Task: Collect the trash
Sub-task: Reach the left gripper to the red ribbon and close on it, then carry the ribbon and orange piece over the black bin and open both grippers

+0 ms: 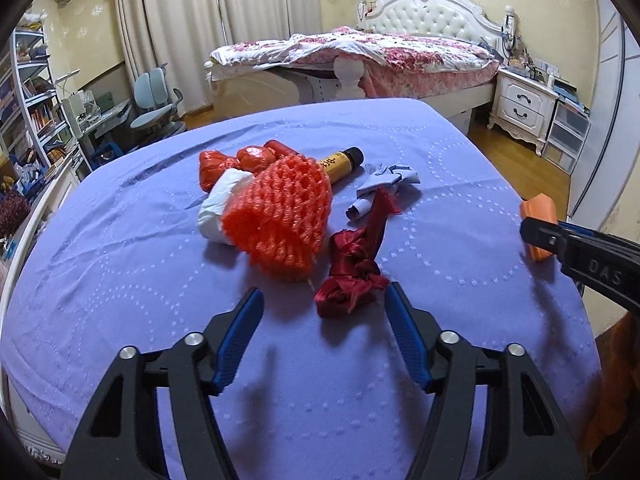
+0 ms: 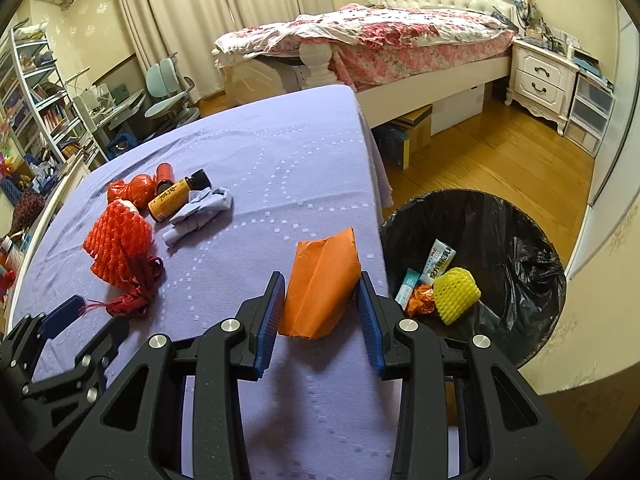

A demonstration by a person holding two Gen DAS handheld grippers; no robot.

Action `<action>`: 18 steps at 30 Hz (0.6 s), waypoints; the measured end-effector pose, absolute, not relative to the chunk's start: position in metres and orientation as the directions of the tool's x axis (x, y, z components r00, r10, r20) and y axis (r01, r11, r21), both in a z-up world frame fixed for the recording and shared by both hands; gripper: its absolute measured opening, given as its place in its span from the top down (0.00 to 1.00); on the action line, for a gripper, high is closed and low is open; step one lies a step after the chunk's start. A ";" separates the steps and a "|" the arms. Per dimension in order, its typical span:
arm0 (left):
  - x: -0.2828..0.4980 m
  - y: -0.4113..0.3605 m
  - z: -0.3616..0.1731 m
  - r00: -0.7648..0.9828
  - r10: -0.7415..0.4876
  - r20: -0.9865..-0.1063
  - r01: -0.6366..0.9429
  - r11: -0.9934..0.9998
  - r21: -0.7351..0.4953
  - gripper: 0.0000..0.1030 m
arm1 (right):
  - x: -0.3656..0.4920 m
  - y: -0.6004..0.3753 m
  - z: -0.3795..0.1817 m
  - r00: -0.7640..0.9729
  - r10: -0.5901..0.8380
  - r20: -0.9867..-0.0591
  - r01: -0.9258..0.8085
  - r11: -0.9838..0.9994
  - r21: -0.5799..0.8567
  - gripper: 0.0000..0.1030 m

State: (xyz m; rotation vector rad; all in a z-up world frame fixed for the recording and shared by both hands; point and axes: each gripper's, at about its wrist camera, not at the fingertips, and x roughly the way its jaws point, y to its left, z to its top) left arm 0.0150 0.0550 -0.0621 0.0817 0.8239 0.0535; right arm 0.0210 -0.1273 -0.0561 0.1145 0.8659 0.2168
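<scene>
Your right gripper (image 2: 320, 312) is clamped on a folded orange paper packet (image 2: 320, 288), both blue pads pressing its sides, held above the edge of the lilac quilted table cover (image 2: 280, 152). Just beside it on the right stands the round bin lined with a black plastic bag (image 2: 520, 248), holding a yellow foam net (image 2: 456, 292) and small wrappers. Your left gripper (image 1: 324, 312) has its jaws apart, gripping nothing; the crumpled dark red satin ribbon (image 1: 352, 272) lies between its tips, near the right pad. Behind the ribbon lie an orange foam fruit net (image 1: 280, 216), a brown bottle with a yellow label (image 1: 340, 164) and crumpled pale blue paper (image 1: 384, 180).
</scene>
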 end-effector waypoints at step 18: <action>0.007 0.048 -0.063 0.667 0.012 -0.745 0.018 0.999 0.032 0.87 | 0.013 -0.147 -0.055 0.645 0.232 -0.728 -0.124 0.972 0.200 0.65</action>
